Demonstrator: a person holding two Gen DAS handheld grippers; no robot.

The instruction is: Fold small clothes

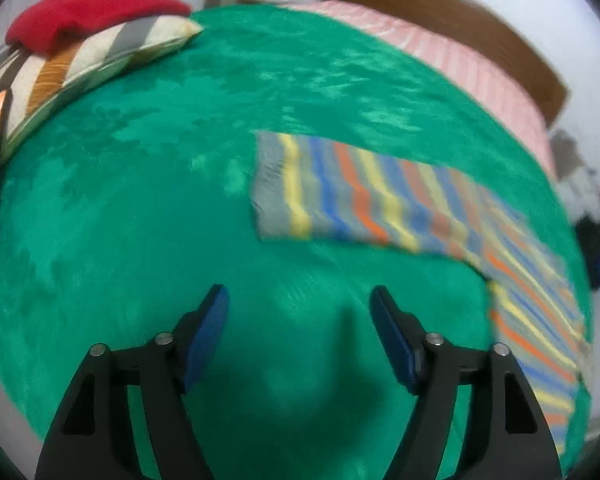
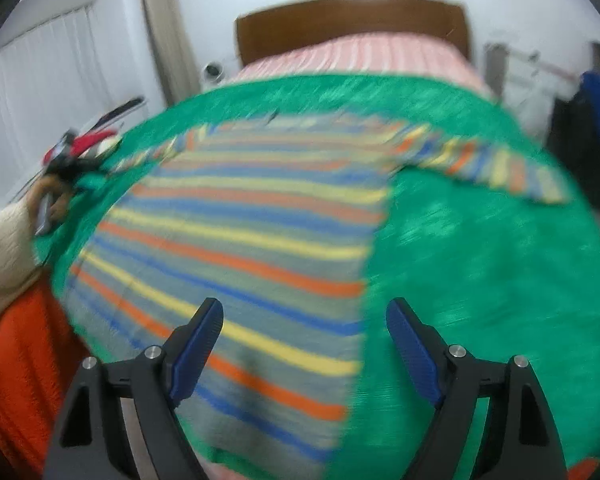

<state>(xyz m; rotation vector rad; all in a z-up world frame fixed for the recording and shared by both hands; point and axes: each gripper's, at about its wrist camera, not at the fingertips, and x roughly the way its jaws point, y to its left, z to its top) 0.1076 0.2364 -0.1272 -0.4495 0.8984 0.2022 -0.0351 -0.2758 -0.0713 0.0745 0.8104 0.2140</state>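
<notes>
We see a striped sweater (image 2: pixel 252 240) lying flat on a green blanket (image 2: pixel 480 260) that covers the bed. The sweater is our landmark. Its stripes are grey, blue, yellow and orange, and one sleeve (image 2: pixel 496 168) stretches out sideways from the shoulder, toward the right side of the picture in the right wrist view.

The right gripper (image 2: pixel 304 344) hangs over the lower hem of the sweater, with its jaws wide apart and nothing between them; the left blue pad is above the stripes, the right one above the bare blanket just beside the sweater's edge.

The left gripper (image 1: pixel 300 328) is over the plain blanket, near the other sleeve (image 1: pixel 340 196) of the sweater (this sleeve lies straight out, above and to the right of the fingers in this view). Its jaws are also open and hold nothing.

Far from the sweater, at the edge of the blanket, a striped pillow (image 1: pixel 84 72) lies with a red cloth (image 1: pixel 84 16) on top of it. Behind the sweater we see the pink striped bedsheet (image 2: pixel 360 56) and the wooden headboard (image 2: pixel 352 20)
</notes>
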